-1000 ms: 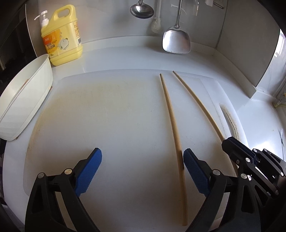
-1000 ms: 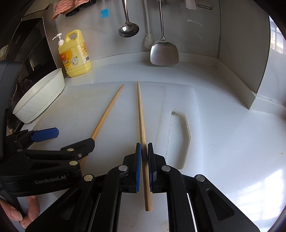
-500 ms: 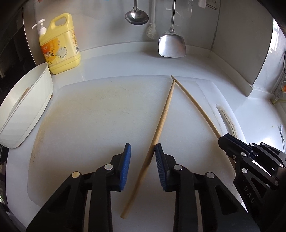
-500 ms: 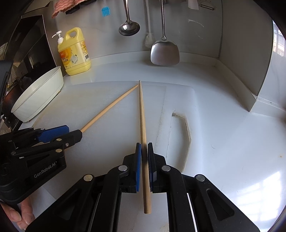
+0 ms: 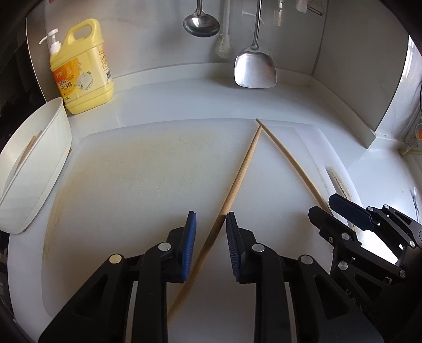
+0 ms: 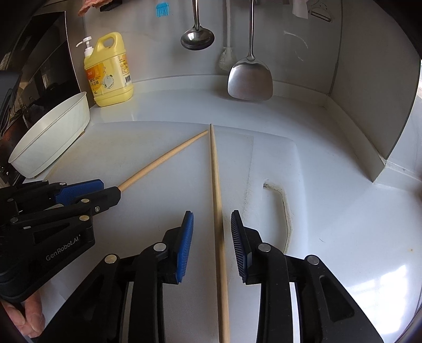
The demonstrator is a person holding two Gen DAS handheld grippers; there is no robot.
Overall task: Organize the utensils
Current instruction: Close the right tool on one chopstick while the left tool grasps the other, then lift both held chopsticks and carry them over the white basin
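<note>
- Since a second ago: the left gripper (image 5: 208,224) has closed in from wide open around one chopstick, and that stick has swung so its far tip now nearly meets the other stick's tip, making a V.
- The right gripper (image 6: 212,224) was clamped on its stick a second ago; its jaws are opening now.
- Left gripper: the left chopstick (image 5: 237,182) runs between the blue pads and touches the right pad. A gap shows on the left pad's side, so it is not pinched; jaws are still closing.
- Right gripper: the right chopstick (image 6: 216,184) lies between the pads with clear gaps on both sides, and its near part is motion-blurred. Nothing is gripped.
- Left-wrist view: both sticks lie on the white cutting board (image 5: 132,171), right of centre. Their tips meet at upper centre-right.
- Right-wrist view: the left chopstick (image 6: 163,158) angles from the left gripper (image 6: 105,192) at left-centre up to frame centre.
- White tub (image 5: 34,168) at the left edge, with something stick-like inside, too dim to tell what.
- Yellow detergent bottle (image 5: 81,68) at upper left.
- Ladle (image 5: 201,23) and spatula (image 5: 254,68) hang on the back wall, top centre.
- Fingers of a hand (image 6: 23,319) show at the lower left of the right-wrist view.
</note>
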